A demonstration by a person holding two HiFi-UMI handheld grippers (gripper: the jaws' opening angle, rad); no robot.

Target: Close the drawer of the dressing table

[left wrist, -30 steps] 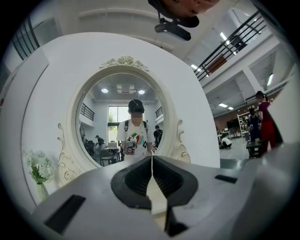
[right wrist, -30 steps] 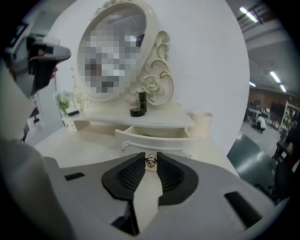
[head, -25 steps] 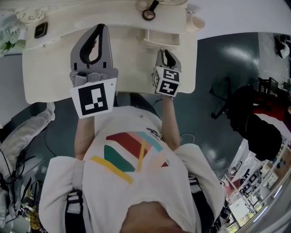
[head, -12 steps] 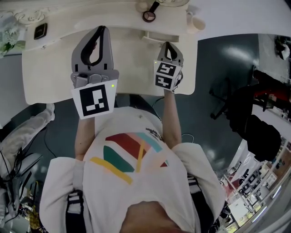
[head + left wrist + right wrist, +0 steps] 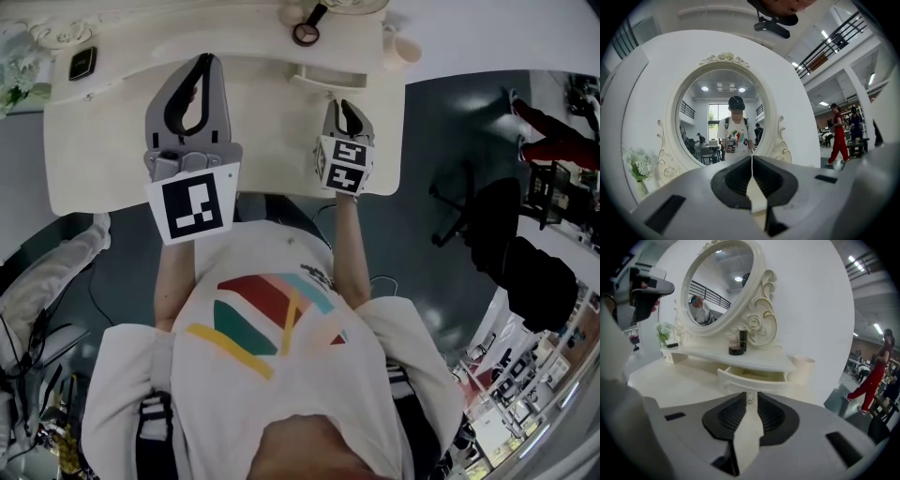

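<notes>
The cream dressing table [image 5: 112,159] has a small drawer [image 5: 325,79] [image 5: 752,378] under its mirror shelf, standing a little way out. My right gripper [image 5: 339,105] [image 5: 750,397] points at the drawer front. Its jaws are opening by a narrow gap, and the drawer's small knob [image 5: 750,398] shows in that gap at the tips. My left gripper [image 5: 207,60] [image 5: 752,158] is held level over the tabletop, shut and empty, facing the oval mirror [image 5: 724,110].
A round compact [image 5: 306,32] [image 5: 736,350] and a dark bottle [image 5: 742,339] stand on the shelf above the drawer. A cream cup [image 5: 802,369] stands at the right end, a small vase of flowers [image 5: 664,339] at the left. A black chair [image 5: 473,216] stands right of the table.
The drawer has gone in a little. My right gripper pushed forward towards it, then drew back slightly. The left gripper has not moved.
</notes>
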